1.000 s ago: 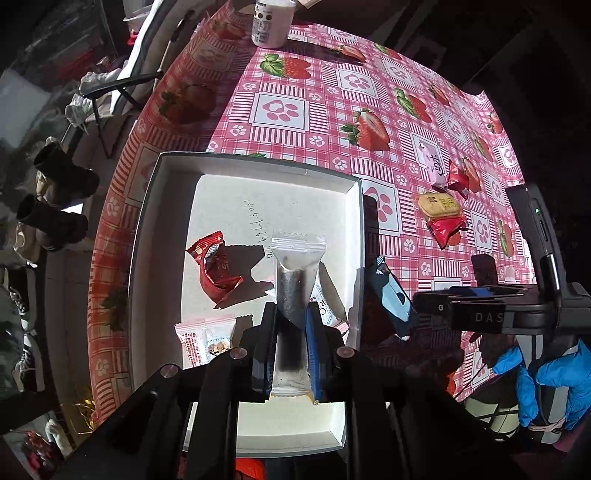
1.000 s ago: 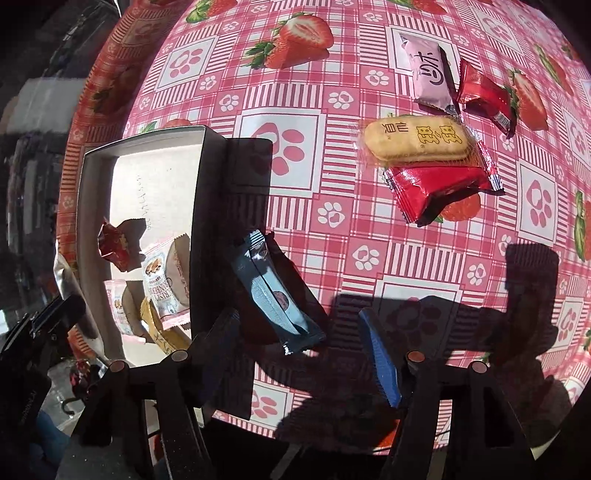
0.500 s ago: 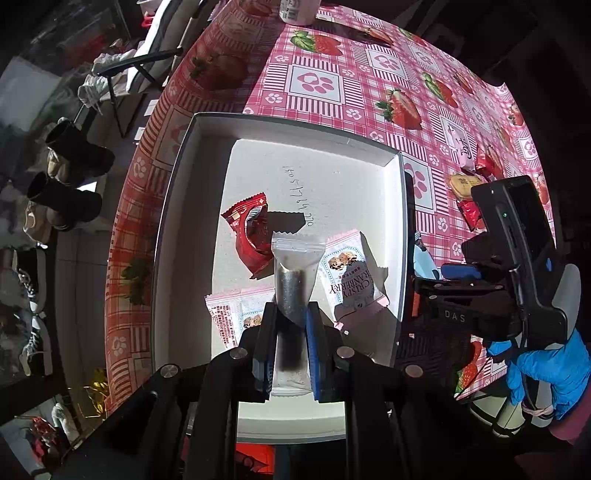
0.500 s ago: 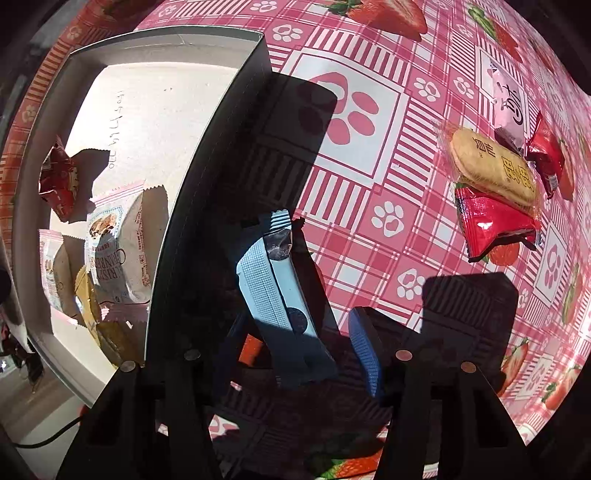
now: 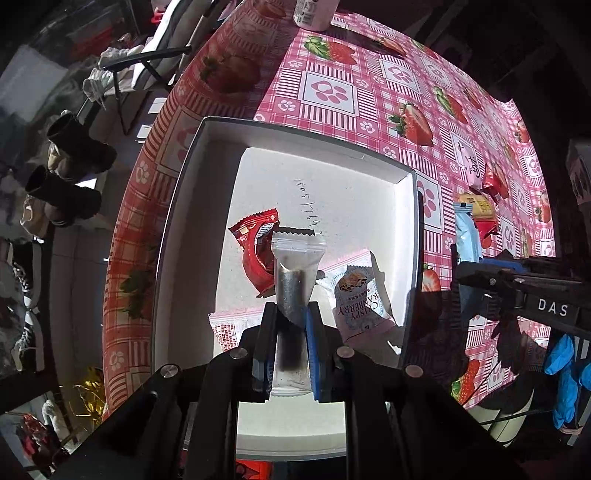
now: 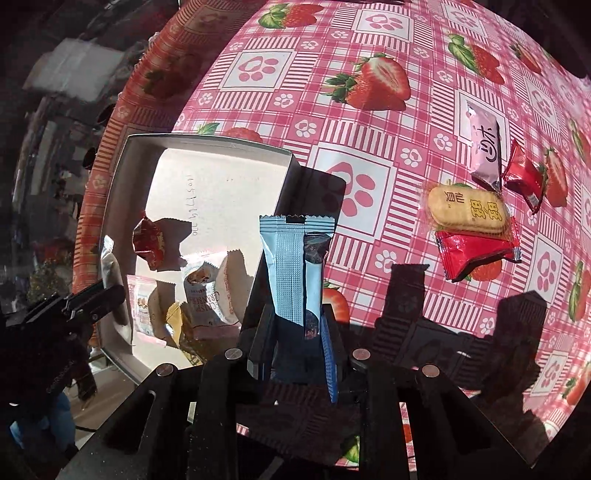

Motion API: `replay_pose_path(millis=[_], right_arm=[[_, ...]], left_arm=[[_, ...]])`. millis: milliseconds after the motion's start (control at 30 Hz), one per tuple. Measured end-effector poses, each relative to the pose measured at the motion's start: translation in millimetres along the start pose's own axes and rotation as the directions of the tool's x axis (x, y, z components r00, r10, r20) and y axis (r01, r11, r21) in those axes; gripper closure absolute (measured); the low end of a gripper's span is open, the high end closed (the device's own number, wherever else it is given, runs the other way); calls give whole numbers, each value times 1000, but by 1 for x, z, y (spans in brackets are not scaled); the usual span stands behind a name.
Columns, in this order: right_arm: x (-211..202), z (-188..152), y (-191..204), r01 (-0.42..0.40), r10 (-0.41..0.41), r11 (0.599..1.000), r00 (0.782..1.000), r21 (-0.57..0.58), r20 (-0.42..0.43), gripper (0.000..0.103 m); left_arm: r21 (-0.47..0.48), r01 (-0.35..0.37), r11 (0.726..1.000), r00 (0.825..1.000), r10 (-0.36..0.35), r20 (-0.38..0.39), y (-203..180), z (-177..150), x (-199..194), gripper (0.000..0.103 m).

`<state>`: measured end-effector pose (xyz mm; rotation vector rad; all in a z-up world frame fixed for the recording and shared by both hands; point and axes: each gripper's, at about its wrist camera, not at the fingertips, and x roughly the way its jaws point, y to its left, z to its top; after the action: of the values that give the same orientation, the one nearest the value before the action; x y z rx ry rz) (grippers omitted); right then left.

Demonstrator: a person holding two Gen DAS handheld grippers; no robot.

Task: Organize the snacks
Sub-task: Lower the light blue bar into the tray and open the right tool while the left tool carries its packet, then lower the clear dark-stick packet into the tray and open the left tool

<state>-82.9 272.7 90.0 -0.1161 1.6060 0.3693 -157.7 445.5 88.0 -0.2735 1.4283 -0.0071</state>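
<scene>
My left gripper is shut on a clear packet with a dark bar and holds it above the white box. In the box lie a red wrapper, a cranberry crisp packet and a pink-white packet. My right gripper is shut on a light blue snack packet and holds it upright above the tablecloth, just right of the white box. The blue packet also shows in the left wrist view.
On the strawberry tablecloth right of the box lie a yellow rice cracker, a red packet, a pink packet and a small red candy. A white bottle stands at the far edge. Shoes sit on the floor left.
My right gripper has closed on the light blue packet and lifted it off the tablecloth. My left gripper, still holding the clear packet, has stayed over the box.
</scene>
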Motion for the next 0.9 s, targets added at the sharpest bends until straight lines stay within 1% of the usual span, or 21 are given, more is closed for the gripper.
replay_pose_path(millis=[100,200,267,300,333,367,400,433,467,500,533,567,633,733,800,900], right_arm=[[-3,7,25,-9,9,999,1000,-50,0,79],[2,4,44,1,-2,995,1000,-103,-14,79],[6,1,54,14,-18,992,1000,-128,-24,78],[4,3,53,18,-22,991,999,-135,-28,78],[4,5,56,19,-24,990,999,-140,-37,78],[6,6,59,21,-29,989,998,-144,-49,78],[9,7,63,28,-38,988,997,-149,-61,77],[10,7,64,36,-47,988,996,-153,-69,60],[11,8,67,48,-60,986,996,-157,-73,43],[13,6,69,67,-78,984,995,-163,-65,14],[11,4,71,86,-95,982,994,-170,-48,6],[10,3,71,98,-107,979,993,-177,-44,6],[13,2,69,126,-140,975,988,-184,-65,6],[19,-3,61,169,-188,969,978,-183,-94,5],[21,-7,57,180,-200,968,974,-175,-109,1],[22,-12,50,170,-188,974,975,-147,-118,1]], left_arm=[[-7,3,1000,1000,-3,0,0,1,3,86],[-20,-2,1000,1000,2,4,2,1,5,86],[-34,-11,999,1000,12,11,3,-1,5,82],[-40,-12,999,1000,13,14,4,-2,5,74],[-46,-14,999,1000,15,17,4,-3,5,59],[-53,-17,998,1000,18,23,4,-5,5,52],[-60,-20,998,999,22,33,3,-7,4,41],[-64,-22,998,999,25,42,3,-9,3,36],[-67,-20,998,999,23,46,2,-11,3,36],[-69,-17,997,999,21,46,1,-12,4,34],[-72,-15,997,999,19,46,0,-14,4,32],[-77,-13,997,999,17,46,-1,-15,5,30],[-89,-2,996,999,6,45,-3,-16,7,28],[-98,9,995,999,-5,41,-4,-17,9,27],[-94,10,996,999,-6,41,-6,-17,10,27],[-82,5,997,999,-1,44,-9,-19,10,27]])
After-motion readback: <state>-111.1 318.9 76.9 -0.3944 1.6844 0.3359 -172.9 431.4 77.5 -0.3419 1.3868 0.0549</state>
